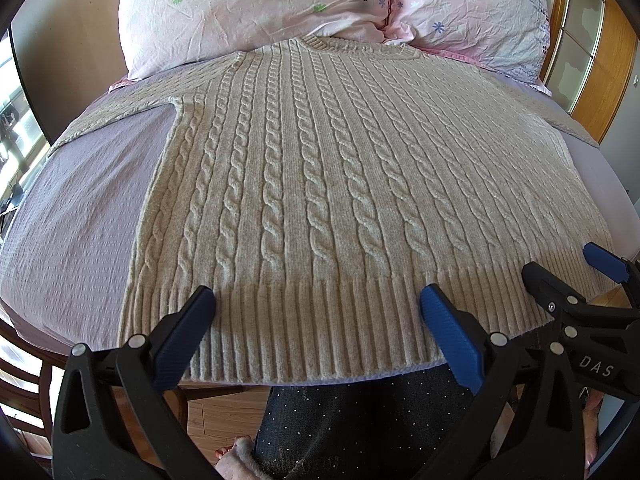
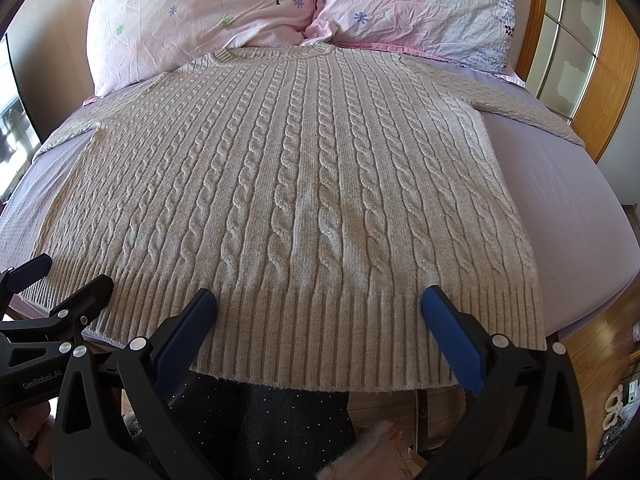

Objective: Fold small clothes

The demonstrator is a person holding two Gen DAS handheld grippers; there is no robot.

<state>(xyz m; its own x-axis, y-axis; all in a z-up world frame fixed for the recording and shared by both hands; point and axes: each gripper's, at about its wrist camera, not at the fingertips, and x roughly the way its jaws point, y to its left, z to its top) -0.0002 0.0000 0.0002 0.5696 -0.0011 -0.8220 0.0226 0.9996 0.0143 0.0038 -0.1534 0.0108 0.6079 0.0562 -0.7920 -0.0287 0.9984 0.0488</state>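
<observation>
A beige cable-knit sweater [image 1: 320, 168] lies flat on the lilac bed, collar far, ribbed hem [image 1: 304, 332] at the near edge, sleeves spread to both sides. It also shows in the right wrist view [image 2: 296, 184]. My left gripper [image 1: 318, 300] is open and empty, hovering over the left part of the hem. My right gripper [image 2: 319, 300] is open and empty over the right part of the hem; it shows in the left wrist view [image 1: 560, 268] at the right. The left gripper shows in the right wrist view [image 2: 74, 272] at the left.
Two pink flowered pillows [image 1: 256, 8] [image 2: 416, 8] lie at the head of the bed. The lilac sheet [image 1: 76, 208] [image 2: 592, 216] shows on both sides. A wooden headboard frame [image 2: 616, 80] stands at the right. The person's dark dotted trousers [image 1: 360, 432] are below the bed edge.
</observation>
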